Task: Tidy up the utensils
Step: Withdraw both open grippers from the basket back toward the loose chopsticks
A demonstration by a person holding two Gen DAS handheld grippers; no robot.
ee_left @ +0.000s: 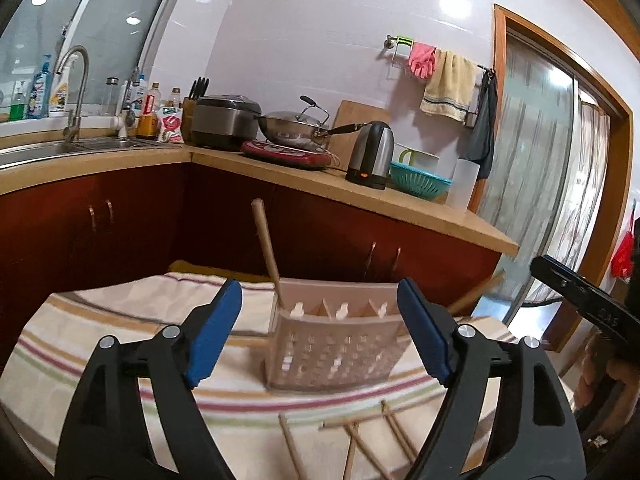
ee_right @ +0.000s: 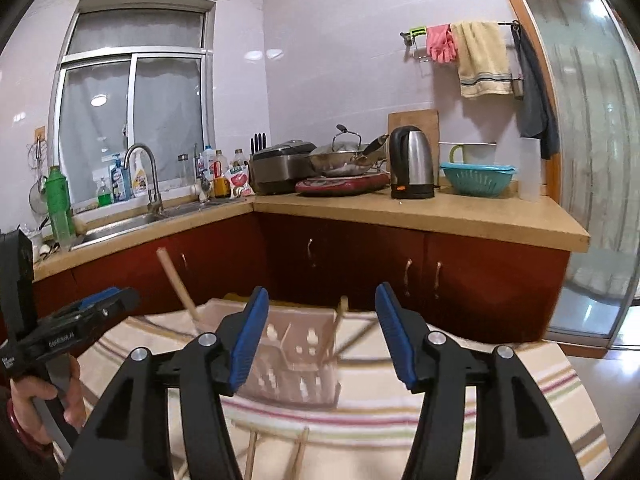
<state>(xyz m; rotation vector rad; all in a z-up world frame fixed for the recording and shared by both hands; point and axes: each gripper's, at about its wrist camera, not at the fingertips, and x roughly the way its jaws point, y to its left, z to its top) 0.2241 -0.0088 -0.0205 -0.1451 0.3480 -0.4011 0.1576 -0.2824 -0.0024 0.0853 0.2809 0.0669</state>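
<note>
We hold both tongs apart and empty. The perforated utensil basket (ee_left: 332,352) stands on the striped cloth (ee_left: 100,320) of the table, just ahead of our left tongs (ee_left: 320,332) and framed between their pads. One chopstick (ee_left: 267,250) leans in its left compartment. Loose chopsticks (ee_left: 360,440) lie on the cloth below the basket. Our right tongs (ee_right: 322,336) also face the basket.

utensil holder (ee_left: 334,350) ahead blocks the way — striped cloth (ee_left: 100,344) beside it bare.
</note>
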